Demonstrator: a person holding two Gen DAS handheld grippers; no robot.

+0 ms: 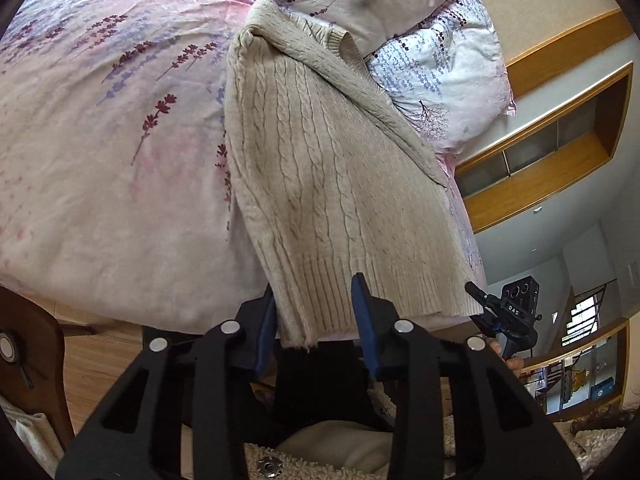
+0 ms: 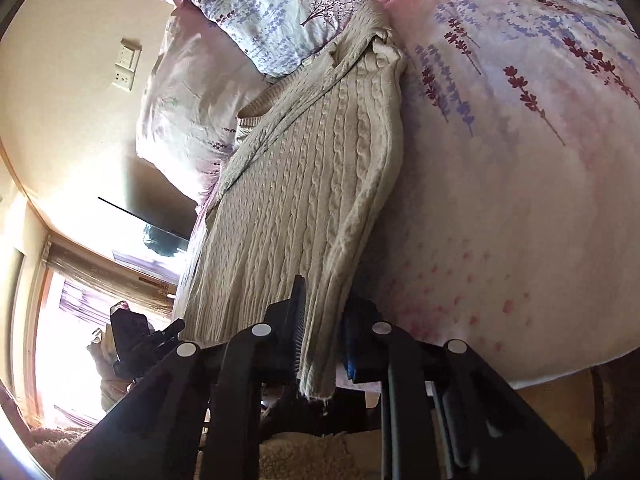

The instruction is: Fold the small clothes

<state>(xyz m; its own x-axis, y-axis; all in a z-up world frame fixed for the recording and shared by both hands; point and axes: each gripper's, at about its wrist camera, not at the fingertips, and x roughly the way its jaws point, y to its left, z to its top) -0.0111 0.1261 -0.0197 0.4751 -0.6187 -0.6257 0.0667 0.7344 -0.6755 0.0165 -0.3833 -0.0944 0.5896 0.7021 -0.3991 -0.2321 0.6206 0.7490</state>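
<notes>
- A cream cable-knit sweater (image 1: 320,176) lies lengthwise on a bed, folded into a long narrow strip on the floral pink duvet (image 1: 100,160).
- Its long axis runs away from both cameras: the ribbed hem hangs over the near edge of the bed, the collar end points toward the pillows (image 1: 436,60) at the far end.
- In the left wrist view, the left gripper (image 1: 316,300) has its jaws apart on either side of the hem's left corner; the blue pads flank the knit without clearly pressing it.
- In the right wrist view, the right gripper (image 2: 324,312) straddles a hanging corner of the sweater (image 2: 304,184); the left finger (image 2: 296,320) lies against the cloth, but the right pad is partly hidden behind the fabric, so whether the jaws are pinching it cannot be told.
- The sweater's underside and lower folded layers are out of sight.
- The window side of the right view is washed out by glare, and the fisheye lens cuts off the far corners of the duvet (image 2: 520,200).
</notes>
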